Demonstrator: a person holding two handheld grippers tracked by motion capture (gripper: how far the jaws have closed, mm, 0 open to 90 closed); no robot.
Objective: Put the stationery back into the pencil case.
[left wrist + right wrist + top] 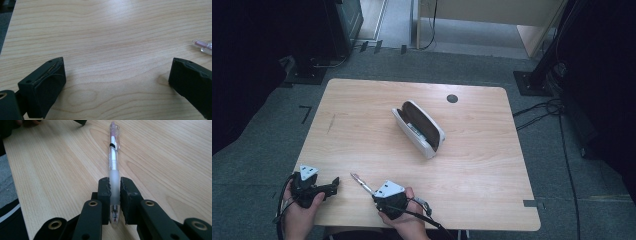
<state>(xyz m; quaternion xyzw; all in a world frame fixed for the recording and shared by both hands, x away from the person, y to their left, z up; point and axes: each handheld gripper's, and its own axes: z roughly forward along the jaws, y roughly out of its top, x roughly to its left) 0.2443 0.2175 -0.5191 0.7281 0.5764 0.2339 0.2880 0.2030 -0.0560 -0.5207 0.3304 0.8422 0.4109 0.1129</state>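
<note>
Both grippers are matte black: the left gripper point(333, 186) at lower left of the high view and the right gripper point(374, 196) at bottom centre each carry a grey three-cornered plate and a trailing black cable. Brass-ringed holes mark the right one's linkage arms.

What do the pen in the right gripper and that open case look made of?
Pen: clear and frosted plastic, likely; the pink inside shows through the barrel. Case: white outer shell, smooth and probably hard plastic or leatherette; dark matte lining, maybe fabric, too small to tell.
</note>
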